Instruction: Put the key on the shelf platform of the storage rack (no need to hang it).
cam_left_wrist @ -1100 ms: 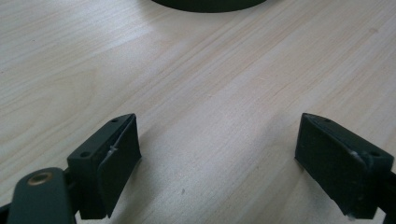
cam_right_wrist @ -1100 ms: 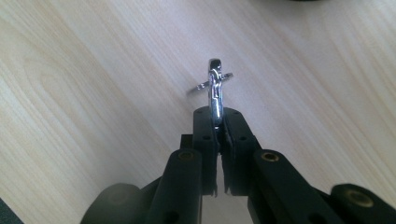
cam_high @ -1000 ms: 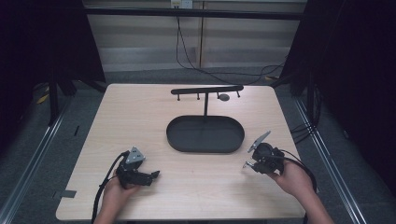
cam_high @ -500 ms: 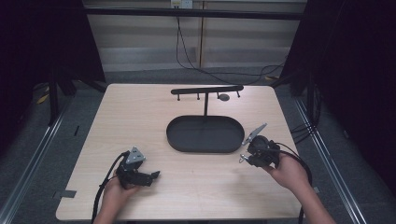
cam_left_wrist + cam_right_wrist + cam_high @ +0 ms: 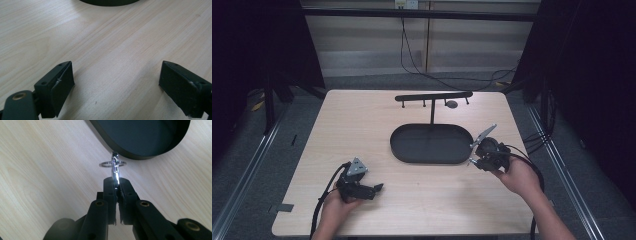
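Two hand-held grippers are at work over the worktop [image 5: 362, 120], one in each of the person's hands. The right hand-held gripper [image 5: 116, 183] has its jaws pressed together on a shiny metal clip [image 5: 115, 167], which stands on edge between them; a small ring [image 5: 106, 164] passes through the clip's far end, though whether it is a key ring or part of the clasp is hard to tell from this angle. Clip and ring sit just above the wood, right beside the rim of the black oval tray [image 5: 140, 137]. From the high view this right hand-held gripper [image 5: 474, 154] is at the tray's right end, near the worktop's right edge, with the person's right hand [image 5: 518, 175] behind it. The left hand-held gripper [image 5: 116, 90] has its jaws spread wide with bare wood between them, and it holds nothing; in the high view it [image 5: 379, 188] lies low near the front left corner, held by the left hand [image 5: 336, 207], well apart from the tray [image 5: 432, 157]. Behind the tray, toward the far edge, a black hanger stand [image 5: 433, 96] rises with small pegs under its bar.
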A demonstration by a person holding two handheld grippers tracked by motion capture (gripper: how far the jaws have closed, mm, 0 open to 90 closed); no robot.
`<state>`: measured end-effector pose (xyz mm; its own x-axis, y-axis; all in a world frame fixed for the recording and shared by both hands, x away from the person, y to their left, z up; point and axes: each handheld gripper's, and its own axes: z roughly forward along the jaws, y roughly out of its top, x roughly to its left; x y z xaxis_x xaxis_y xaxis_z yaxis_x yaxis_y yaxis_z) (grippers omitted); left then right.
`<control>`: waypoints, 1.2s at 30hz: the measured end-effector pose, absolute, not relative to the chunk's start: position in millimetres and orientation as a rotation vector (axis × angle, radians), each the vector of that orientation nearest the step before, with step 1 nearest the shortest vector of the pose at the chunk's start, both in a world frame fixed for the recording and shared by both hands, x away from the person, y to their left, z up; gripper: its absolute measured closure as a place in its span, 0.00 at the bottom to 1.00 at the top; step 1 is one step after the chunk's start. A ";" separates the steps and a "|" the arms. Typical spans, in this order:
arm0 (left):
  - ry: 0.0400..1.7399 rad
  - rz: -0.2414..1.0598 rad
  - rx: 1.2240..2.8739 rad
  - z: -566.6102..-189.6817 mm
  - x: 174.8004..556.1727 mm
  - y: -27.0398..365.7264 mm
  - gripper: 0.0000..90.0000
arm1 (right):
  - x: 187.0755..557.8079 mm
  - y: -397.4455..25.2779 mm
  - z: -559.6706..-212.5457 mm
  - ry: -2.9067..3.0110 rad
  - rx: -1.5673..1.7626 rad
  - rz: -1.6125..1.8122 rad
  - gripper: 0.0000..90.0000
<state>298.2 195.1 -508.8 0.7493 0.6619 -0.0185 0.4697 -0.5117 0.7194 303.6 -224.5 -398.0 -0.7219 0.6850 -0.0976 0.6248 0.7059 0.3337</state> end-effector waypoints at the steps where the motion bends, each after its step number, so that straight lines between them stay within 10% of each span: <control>1: 0.843 0.335 2.210 -508.8 298.3 195.2 0.14 | 304.1 -224.0 -397.6 2.692 1.063 0.412 0.95; 36: 0.838 0.338 2.211 -508.7 298.5 195.3 0.13 | 334.2 -205.4 -390.0 2.644 1.065 0.435 0.94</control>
<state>298.5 195.3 -508.7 0.7526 0.6584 -0.0130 0.4648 -0.5171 0.7187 334.2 -205.4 -390.0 -0.6985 0.7046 -0.1246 0.6275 0.6869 0.3666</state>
